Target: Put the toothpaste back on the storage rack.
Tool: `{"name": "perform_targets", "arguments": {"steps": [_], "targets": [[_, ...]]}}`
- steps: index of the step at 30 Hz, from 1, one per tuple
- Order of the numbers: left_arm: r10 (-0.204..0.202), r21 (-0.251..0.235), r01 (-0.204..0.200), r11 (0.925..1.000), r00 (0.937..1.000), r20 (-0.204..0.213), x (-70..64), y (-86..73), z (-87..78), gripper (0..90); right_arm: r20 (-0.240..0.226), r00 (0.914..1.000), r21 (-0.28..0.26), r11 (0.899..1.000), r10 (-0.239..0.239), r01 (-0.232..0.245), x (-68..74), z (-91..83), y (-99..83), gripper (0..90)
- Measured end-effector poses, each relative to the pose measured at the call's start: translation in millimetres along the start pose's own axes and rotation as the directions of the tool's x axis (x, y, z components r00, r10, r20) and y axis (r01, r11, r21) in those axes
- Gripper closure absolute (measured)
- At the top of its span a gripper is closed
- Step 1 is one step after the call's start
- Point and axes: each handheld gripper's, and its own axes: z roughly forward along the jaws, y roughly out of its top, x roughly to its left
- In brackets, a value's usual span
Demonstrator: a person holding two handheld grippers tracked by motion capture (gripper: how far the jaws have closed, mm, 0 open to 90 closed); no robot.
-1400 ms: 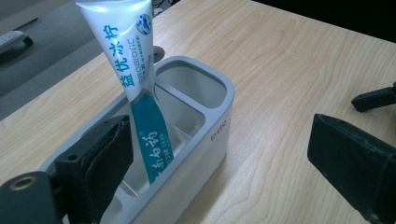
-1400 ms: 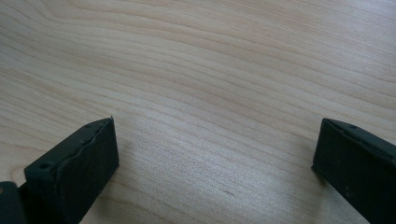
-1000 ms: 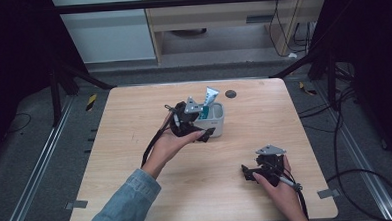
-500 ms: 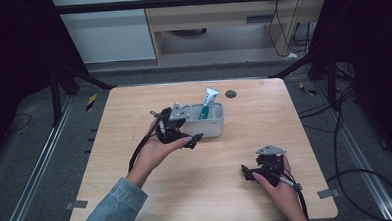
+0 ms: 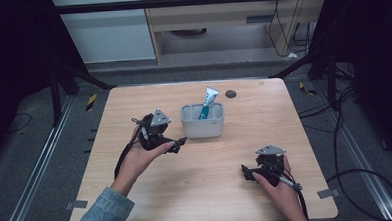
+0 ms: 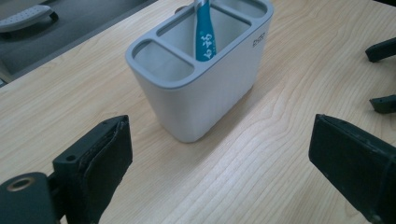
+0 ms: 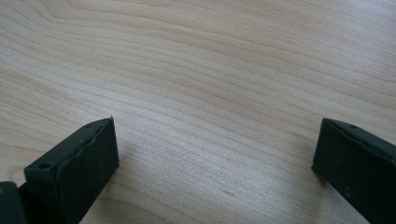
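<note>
1. Pale wood-grain bench [image 5: 153,202], light planks running lengthwise, carrying everything in play.
2. Standing upright near the middle of the far half: a light grey holder [image 5: 202,122], oblong with rounded corners and smooth matte walls. Seen close in the left gripper view [image 6: 205,93] as a tub split into three compartments, one small at each end and a larger one between, with a small dark logo near the top rim.
3. Left hand-held gripper [image 5: 178,142] just beside the holder's near left corner, not touching it, grey three-cornered plate on top, hand wrapped around it. Jaws spread wide in its own view [image 6: 219,163], nothing between them but bare wood, holder straight ahead.
4. Right hand-held gripper [image 5: 245,171] low on the near right of the bench, well apart from the holder. Jaws likewise parted wide [image 7: 215,163], empty, over plain wood.
5. Leaning in the holder's middle compartment: a teal and white tube [image 5: 207,104], cap end down, flat crimped end poking above the rim; white lettering on teal [image 6: 204,37].
6. Small dark round disc [image 5: 230,94] on the bench beyond the holder.
</note>
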Motion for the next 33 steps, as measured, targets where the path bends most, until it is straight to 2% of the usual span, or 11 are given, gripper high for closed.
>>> {"name": "perform_targets", "arguments": {"steps": [2, 13, 20, 26, 33], "targets": [[-0.001, 0.009, 0.001, 1.0000, 1.0000, -0.003, 2.3, -6.1, 0.5, 6.1, 0.000, 1.0000, 0.000, 1.000, 0.000, 0.000, 0.0, 0.0, 0.0, 0.3], [-0.068, 0.065, 0.070, 0.9954, 0.9971, -0.032, 24.9, -46.7, 5.6, 6.7, 0.000, 1.0000, 0.000, 1.000, 0.001, -0.001, 0.1, 0.0, 0.0, 0.4], [-0.091, 0.095, 0.097, 0.9907, 0.9941, -0.059, 39.1, -67.7, 5.6, 6.7, 0.000, 1.0000, 0.000, 1.000, 0.001, -0.001, 0.1, 0.0, 0.0, 0.3], [-0.094, 0.133, 0.104, 0.9856, 0.9923, -0.081, 48.0, -84.8, 8.7, 6.7, 0.000, 1.0000, 0.000, 1.000, 0.001, -0.001, 0.1, 0.0, 0.0, 0.4], [-0.110, 0.144, 0.124, 0.9819, 0.9888, -0.101, 61.6, -103.1, 9.1, 6.7, 0.000, 1.0000, 0.000, 1.000, 0.001, -0.001, 0.1, 0.0, 0.0, 0.4]]}}
